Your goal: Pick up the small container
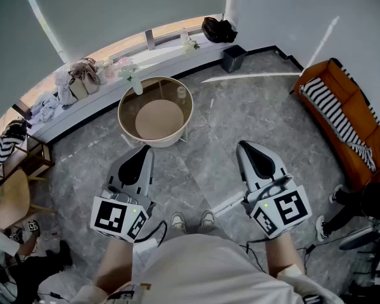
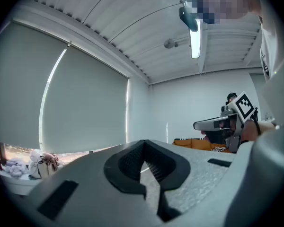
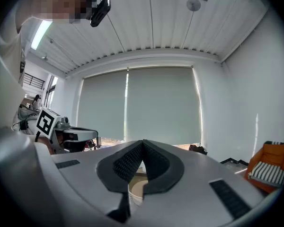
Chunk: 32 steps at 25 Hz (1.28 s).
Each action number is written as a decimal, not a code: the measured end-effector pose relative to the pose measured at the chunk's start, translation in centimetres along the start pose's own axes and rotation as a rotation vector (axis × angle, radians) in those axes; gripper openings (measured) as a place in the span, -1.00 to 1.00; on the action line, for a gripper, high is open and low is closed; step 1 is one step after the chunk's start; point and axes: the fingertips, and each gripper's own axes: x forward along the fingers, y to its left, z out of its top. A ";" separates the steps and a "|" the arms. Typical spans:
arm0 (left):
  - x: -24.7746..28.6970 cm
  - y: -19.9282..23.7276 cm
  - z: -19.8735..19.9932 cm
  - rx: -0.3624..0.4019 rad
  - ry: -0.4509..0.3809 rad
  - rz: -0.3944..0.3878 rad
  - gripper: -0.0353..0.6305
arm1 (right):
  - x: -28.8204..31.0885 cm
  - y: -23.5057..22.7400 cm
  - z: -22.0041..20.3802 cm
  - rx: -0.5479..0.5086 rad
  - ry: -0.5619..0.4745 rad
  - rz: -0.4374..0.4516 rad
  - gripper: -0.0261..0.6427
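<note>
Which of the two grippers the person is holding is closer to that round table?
Left. The left gripper points at the near edge of the round table, just short of it. The right gripper is off to that table's right, farther away.

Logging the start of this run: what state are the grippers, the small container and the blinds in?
left gripper: shut, empty, level.
right gripper: shut, empty, level.
small container: standing on the round table, untouched.
blinds: lowered.
</note>
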 end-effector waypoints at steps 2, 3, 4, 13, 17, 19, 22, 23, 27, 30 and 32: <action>0.0 0.1 -0.2 0.012 0.003 0.008 -0.87 | -0.2 -0.1 -0.2 0.003 0.002 -0.001 -0.90; 0.0 0.0 -0.3 0.016 0.005 0.010 -0.87 | -0.3 -0.1 -0.3 0.003 0.002 -0.002 -0.90; 0.0 0.0 -0.4 0.017 0.007 0.012 -0.87 | -0.5 -0.2 -0.4 0.003 0.002 -0.003 -0.90; 0.2 -1.5 -1.0 0.031 0.023 0.007 -0.87 | -1.2 -1.2 -1.0 0.021 0.017 -0.022 -0.90; 1.0 -2.6 -1.5 0.039 0.031 0.013 -0.87 | -1.6 -2.3 -1.6 0.018 0.018 -0.008 -0.90; 1.6 -3.0 -1.4 0.036 0.033 0.021 -0.87 | -1.6 -3.0 -1.8 0.018 0.022 0.000 -0.90; 2.2 -3.7 -1.4 0.029 0.027 0.034 -0.87 | -1.6 -4.3 -2.2 0.008 0.040 0.000 -0.90; 2.4 -4.0 -1.6 0.030 0.029 0.040 -0.87 | -1.7 -4.7 -2.5 0.005 0.046 0.001 -0.90; 3.8 -5.1 -2.3 0.039 0.051 0.058 -0.87 | -1.9 -6.4 -3.1 0.009 0.052 0.021 -0.90; 4.9 -6.4 -2.7 0.036 0.057 0.061 -0.87 | -2.1 -7.5 -3.5 0.013 0.050 0.041 -0.90; 5.5 -7.4 -2.9 0.037 0.056 0.062 -0.87 | -2.5 -8.3 -3.9 0.011 0.053 0.048 -0.90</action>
